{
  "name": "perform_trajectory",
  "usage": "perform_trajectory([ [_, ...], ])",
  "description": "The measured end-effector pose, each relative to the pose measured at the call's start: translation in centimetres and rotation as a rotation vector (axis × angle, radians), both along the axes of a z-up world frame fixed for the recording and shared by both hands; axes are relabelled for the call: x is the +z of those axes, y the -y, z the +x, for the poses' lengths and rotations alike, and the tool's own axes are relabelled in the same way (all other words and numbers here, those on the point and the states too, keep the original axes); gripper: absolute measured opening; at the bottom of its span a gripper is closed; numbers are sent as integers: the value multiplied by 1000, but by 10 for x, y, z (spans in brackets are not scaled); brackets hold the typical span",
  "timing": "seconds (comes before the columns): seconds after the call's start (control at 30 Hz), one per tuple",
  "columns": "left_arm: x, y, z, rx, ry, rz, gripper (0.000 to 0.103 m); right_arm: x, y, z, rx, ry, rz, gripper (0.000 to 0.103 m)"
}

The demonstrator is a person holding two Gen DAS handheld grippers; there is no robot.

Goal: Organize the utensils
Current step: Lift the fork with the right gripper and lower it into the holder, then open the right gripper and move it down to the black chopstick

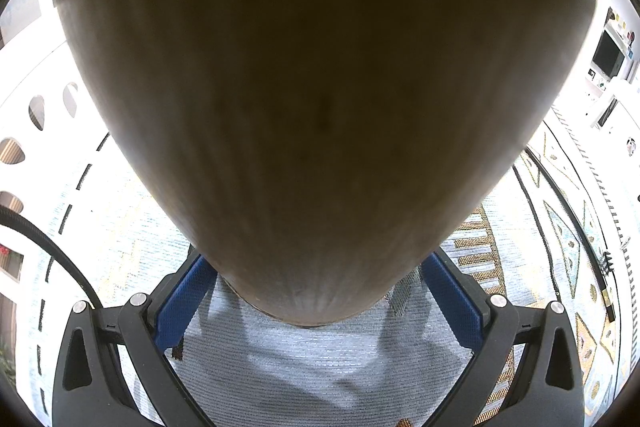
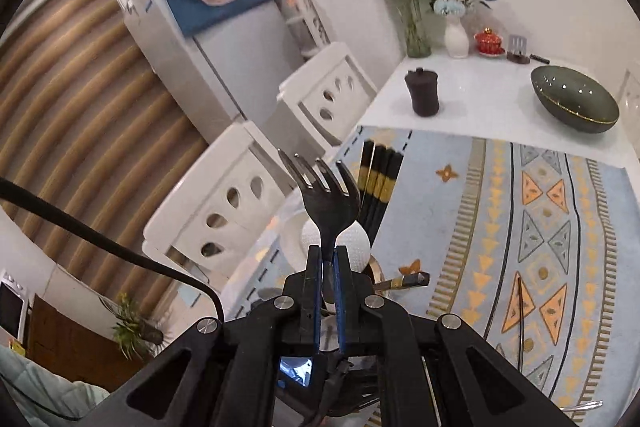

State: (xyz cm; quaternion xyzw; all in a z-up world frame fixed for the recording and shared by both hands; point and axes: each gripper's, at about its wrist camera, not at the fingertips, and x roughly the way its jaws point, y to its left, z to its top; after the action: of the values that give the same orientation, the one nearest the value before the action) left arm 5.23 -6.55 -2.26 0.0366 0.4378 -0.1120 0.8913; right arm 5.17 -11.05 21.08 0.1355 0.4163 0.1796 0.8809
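Note:
In the left wrist view a large brown wooden utensil head, rounded like a spoon bowl, fills most of the frame, very close to the lens. My left gripper has its blue fingers on either side of the head's narrow lower end; the contact is hidden. In the right wrist view my right gripper is shut on a dark metal fork, tines up, above the table edge. Black chopsticks with gold bands lie on the patterned tablecloth. A white dimpled object sits behind the fork.
A dark lidded cup, a dark green bowl, vases with flowers and a red lidded pot stand on the white table part. White chairs stand at the table's left edge. A black-and-gold handle lies near my right gripper.

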Motion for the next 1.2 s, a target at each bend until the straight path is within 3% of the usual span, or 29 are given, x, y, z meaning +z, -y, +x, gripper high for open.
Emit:
perform_trajectory([
  [0.43,0,0,0,0,0,0,103,-12,-9,12,30,-62,-20,5],
  [0.57,0,1,0,0,1,-1,103,-16,-10,18,57,-110,-14,14],
  [0.67,-2,-1,1,1,0,-3,103,-10,-1,15,36,-89,1,14],
  [0.93,-7,-4,-2,2,1,-2,103,17,78,-12,-180,-23,-48,23],
  [1.0,-7,-3,-2,2,1,-2,103,18,106,-25,-263,-19,-82,30],
  [1.07,-7,-4,-2,2,1,-2,103,15,133,-39,-349,-29,-107,48],
  [1.2,-7,-3,-2,2,1,-2,103,-7,181,-61,-435,-133,-57,55],
])
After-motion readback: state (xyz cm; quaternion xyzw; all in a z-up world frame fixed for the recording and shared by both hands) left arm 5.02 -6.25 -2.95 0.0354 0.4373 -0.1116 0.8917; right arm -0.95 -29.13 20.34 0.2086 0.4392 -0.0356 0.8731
